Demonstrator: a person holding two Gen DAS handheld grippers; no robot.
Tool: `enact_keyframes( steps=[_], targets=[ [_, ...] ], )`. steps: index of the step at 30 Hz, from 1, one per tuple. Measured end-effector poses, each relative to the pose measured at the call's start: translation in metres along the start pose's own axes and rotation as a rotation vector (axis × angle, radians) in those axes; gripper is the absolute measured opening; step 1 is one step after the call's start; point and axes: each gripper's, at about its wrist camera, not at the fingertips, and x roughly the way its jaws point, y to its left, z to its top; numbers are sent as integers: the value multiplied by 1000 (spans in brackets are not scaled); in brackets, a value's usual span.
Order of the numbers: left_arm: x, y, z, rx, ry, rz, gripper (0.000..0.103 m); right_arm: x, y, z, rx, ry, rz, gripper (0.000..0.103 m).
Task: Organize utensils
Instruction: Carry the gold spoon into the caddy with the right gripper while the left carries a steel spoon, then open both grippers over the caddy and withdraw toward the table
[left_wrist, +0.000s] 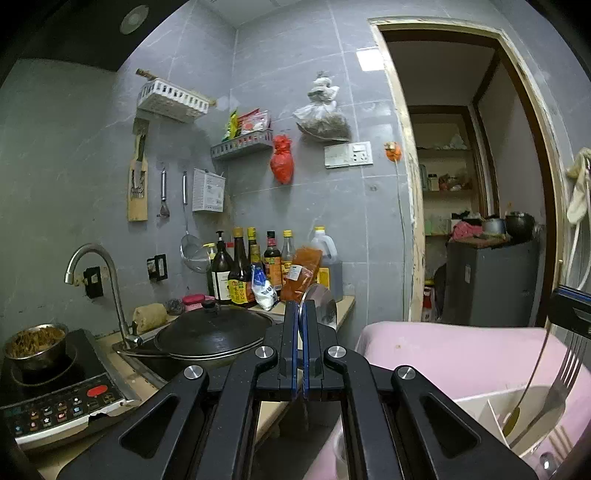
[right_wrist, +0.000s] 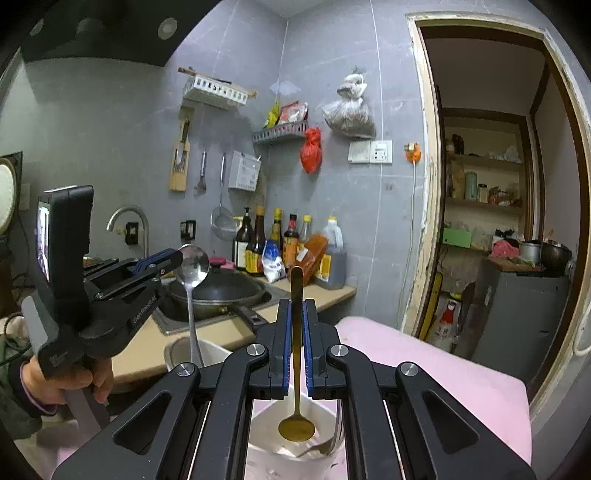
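Spoons both clamped: my left gripper (right_wrist: 177, 258) pinches the silver spoon (right_wrist: 192, 266), right gripper (right_wrist: 295, 314) the gold spoon (right_wrist: 296, 424) (light, stiff, slippery; grip mid-handle).

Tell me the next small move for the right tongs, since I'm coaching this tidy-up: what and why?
Probably lower the right tongs a little, then open. They are shut on the gold spoon, whose bowl hangs over the white holder, so it looks lined up to drop in. The left tongs hold a silver spoon over another white container.
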Motion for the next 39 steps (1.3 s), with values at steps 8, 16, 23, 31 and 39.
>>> enact_keyframes(
  steps=[8, 16, 23, 31, 39],
  targets=[
    [14, 2, -9, -74, 131, -134, 3, 3, -1, -10, 15, 37, 8, 5],
    [12, 19, 7, -221, 222, -306, 8, -7, -3, -4, 45, -11, 27, 18],
    [-14, 22, 28, -275, 164, -378, 36, -28, -12, 5, 82, -82, -1, 33],
    [-41, 9, 40, -272, 122, -435, 63, -63, -36, 6, 151, -154, -83, 69],
    [-66, -18, 38, -232, 103, -489, 85, -109, -56, -6, 154, -172, -177, 97]
  ],
)
